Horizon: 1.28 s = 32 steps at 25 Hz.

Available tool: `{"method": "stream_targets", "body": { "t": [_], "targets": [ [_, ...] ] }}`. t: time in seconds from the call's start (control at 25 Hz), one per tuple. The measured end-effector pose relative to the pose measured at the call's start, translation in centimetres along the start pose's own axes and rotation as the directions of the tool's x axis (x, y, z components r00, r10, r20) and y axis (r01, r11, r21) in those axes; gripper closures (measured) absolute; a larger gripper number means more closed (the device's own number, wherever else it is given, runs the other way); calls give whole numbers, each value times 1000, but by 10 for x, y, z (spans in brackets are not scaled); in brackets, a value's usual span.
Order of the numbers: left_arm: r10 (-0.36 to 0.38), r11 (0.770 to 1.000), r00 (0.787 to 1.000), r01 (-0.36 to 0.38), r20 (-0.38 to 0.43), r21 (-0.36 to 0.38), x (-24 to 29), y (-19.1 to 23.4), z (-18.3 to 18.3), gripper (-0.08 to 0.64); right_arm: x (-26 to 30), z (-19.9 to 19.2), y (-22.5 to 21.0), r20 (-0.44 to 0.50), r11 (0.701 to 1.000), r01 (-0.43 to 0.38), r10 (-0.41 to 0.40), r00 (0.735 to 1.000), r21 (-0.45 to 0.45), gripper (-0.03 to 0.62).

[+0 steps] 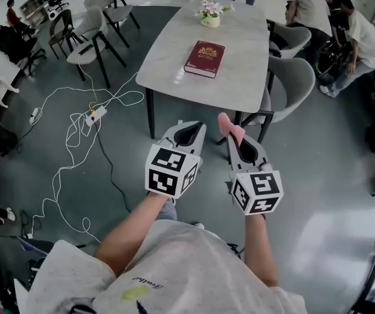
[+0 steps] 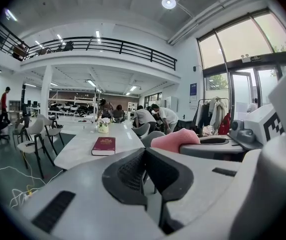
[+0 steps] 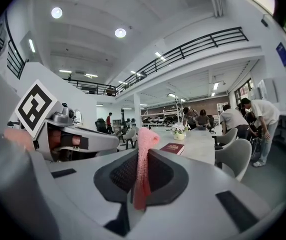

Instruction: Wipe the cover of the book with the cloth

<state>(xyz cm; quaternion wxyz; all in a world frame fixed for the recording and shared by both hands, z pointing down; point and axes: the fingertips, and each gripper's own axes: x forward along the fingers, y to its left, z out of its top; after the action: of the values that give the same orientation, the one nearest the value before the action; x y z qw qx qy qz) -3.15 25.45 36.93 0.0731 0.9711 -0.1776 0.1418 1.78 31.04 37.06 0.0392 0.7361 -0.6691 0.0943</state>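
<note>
right gripper (image 3: 141, 184) pinching pink cloth (image 3: 143, 164).

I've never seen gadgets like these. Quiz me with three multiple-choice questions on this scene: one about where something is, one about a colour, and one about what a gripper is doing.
1. Where does the book lie?
A. on the floor
B. on the table
C. on a chair

2. What colour is the cloth?
A. blue
B. white
C. pink

3. What is the right gripper doing?
A. shut on the cloth
B. open and empty
C. shut on the book

Answers:
1 B: the book lies flat on the table, near the flower pot.
2 C: the cloth looks pink in every view.
3 A: the right gripper view shows the cloth pinched in it.
</note>
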Motion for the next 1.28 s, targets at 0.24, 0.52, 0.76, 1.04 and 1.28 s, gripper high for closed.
{"method": "stream_targets", "body": {
  "t": [0.24, 0.52, 0.76, 1.04, 1.28],
  "targets": [
    [-16, 1000, 1000, 16, 6, -19, 30, 35, 5, 554, 43, 2, -11, -24, 1000, 15, -15, 1000, -13, 573],
    [-43, 999, 999, 43, 7, -33, 72, 103, 22, 554, 119, 10, -17, -59, 999, 38, -39, 997, -20, 573],
    [-82, 996, 997, 82, -4, -30, 102, 155, 39, 554, 177, 21, -18, -89, 997, 70, -72, 993, -25, 572],
    [-126, 991, 992, 126, -12, -33, 131, 206, 53, 554, 236, 33, -23, -105, 993, 111, -114, 988, -33, 572],
    [-162, 986, 987, 161, -18, -33, 156, 242, 58, 554, 279, 39, -27, -110, 989, 141, -145, 983, -46, 572]
  ]
}}
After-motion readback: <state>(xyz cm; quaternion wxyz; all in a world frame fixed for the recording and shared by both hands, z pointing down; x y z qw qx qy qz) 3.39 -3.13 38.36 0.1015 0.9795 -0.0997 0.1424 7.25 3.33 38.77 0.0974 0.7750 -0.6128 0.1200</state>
